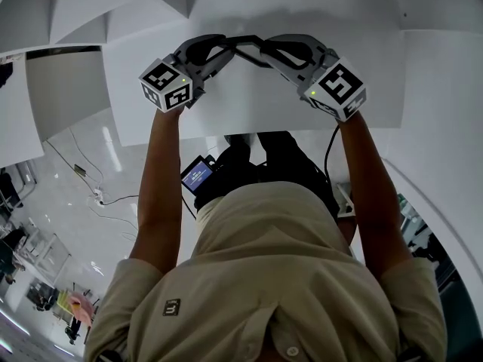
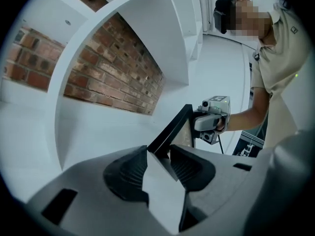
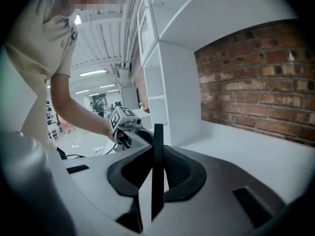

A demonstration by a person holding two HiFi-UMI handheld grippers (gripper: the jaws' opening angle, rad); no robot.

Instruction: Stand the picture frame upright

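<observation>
Clamping the standing picture frame (image 3: 158, 134) by one edge, the right gripper (image 3: 157, 156) jaws likely steady it on the white worktop (image 3: 256, 146); the left gripper (image 2: 160, 161) jaws gape loosely around its far corner

Right tongs (image 3: 156, 154) hide the picture frame's (image 3: 158, 136) lower edge.

left hand-held gripper (image 2: 158, 151) has jaws apart, right hand-held gripper (image 3: 156, 154) is clamped, tips nearly meeting.
</observation>
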